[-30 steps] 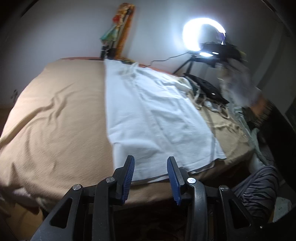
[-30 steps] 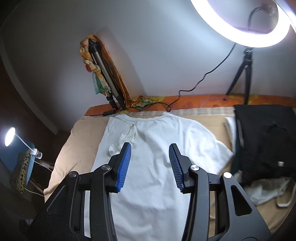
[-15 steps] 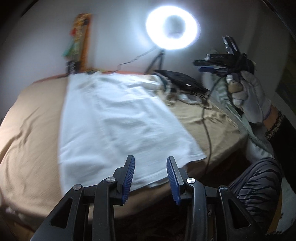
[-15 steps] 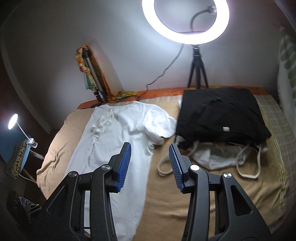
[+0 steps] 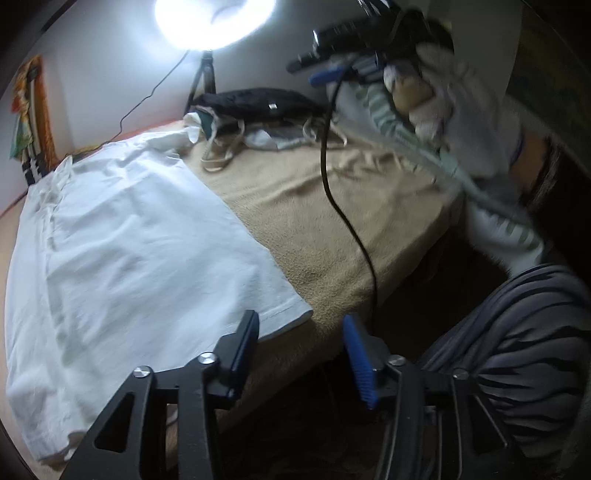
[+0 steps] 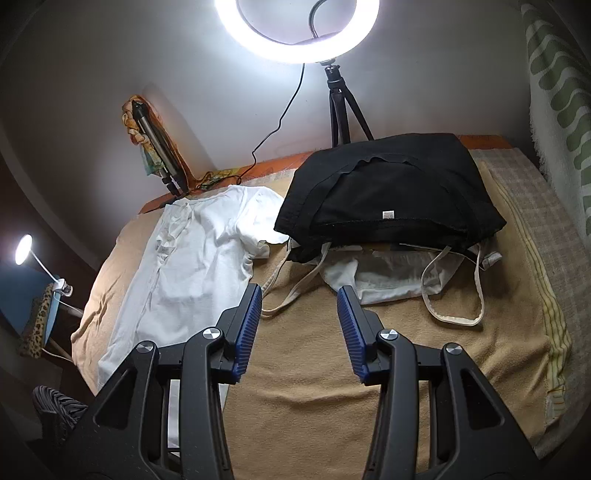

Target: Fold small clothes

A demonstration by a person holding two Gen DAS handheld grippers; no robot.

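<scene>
A white T-shirt (image 5: 140,251) lies flat on the tan blanket (image 5: 325,206), neck toward the wall; in the right wrist view it (image 6: 192,258) lies at the left. My left gripper (image 5: 301,345) is open and empty, just off the bed's near edge by the shirt's hem corner. My right gripper (image 6: 299,325) is open and empty, held above the bare blanket (image 6: 424,369) right of the shirt. In the left wrist view it (image 5: 332,70) shows raised at the upper right in a white-gloved hand.
A black folded garment (image 6: 399,192) lies on a white tote bag (image 6: 391,277) with loose straps at the back of the bed. A ring light (image 6: 295,29) on a tripod stands by the wall. A black cable (image 5: 332,192) hangs across the blanket. A desk lamp (image 6: 26,251) stands left.
Both views have swung to the right. The left gripper has shifted from the hem's middle to its right corner. The right gripper has moved off the shirt over the bare blanket.
</scene>
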